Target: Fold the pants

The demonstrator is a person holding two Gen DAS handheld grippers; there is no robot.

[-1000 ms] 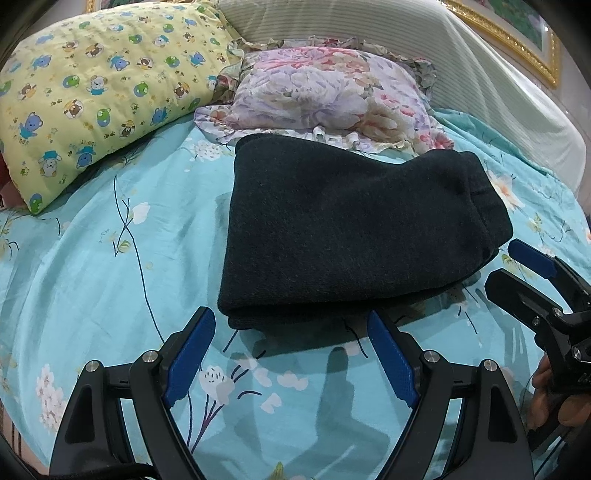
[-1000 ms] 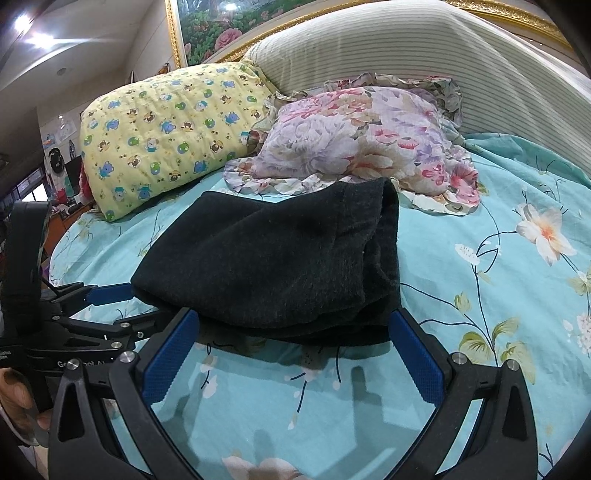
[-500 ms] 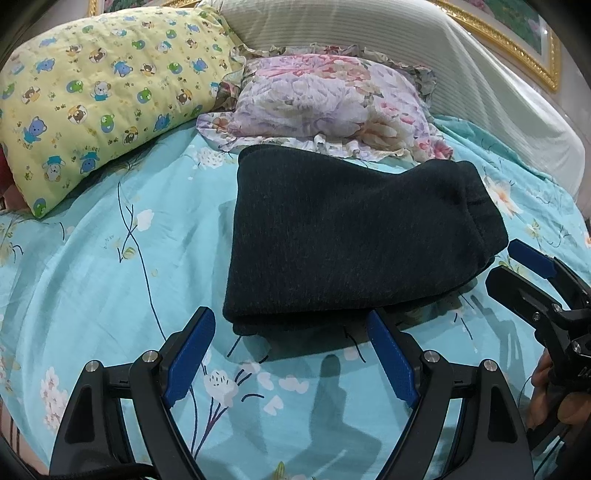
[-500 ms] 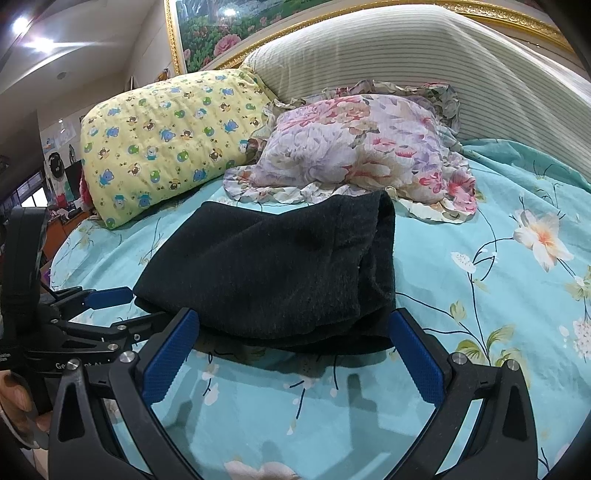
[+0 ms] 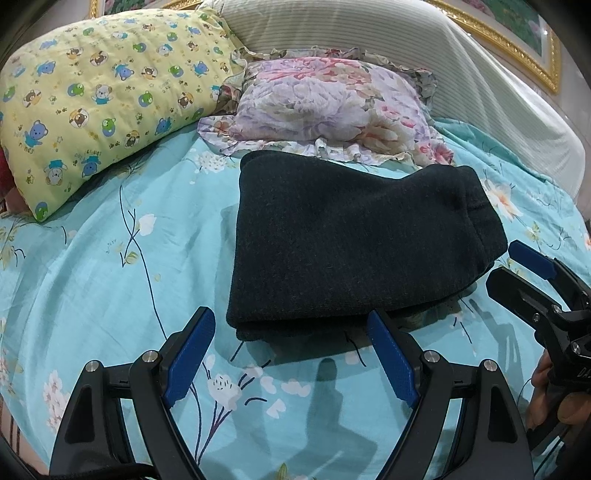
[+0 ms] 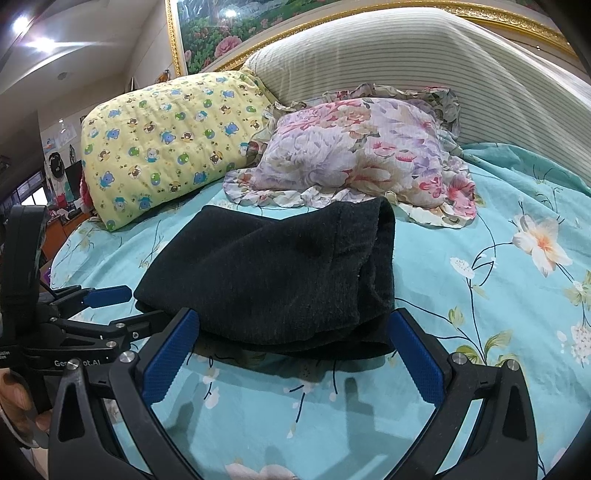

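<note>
The dark charcoal pants (image 5: 351, 251) lie folded into a thick rectangle on the turquoise floral bedsheet (image 5: 110, 266). They also show in the right wrist view (image 6: 280, 273). My left gripper (image 5: 291, 354) is open and empty, just short of the pants' near folded edge. My right gripper (image 6: 291, 354) is open and empty at the pants' near edge, its blue pads (image 6: 417, 365) on either side of the fabric's front. The right gripper also shows at the right of the left wrist view (image 5: 532, 280). The left gripper shows at the left of the right wrist view (image 6: 110, 306).
A yellow cartoon-print pillow (image 5: 99, 99) lies at the back left. A floral ruffled pillow (image 5: 325, 110) lies just behind the pants. A striped padded headboard (image 6: 406, 55) and a gold-framed picture (image 6: 229, 33) stand behind.
Both grippers have drawn back a little from the pants and tilted slightly. The folded pants have stayed in place.
</note>
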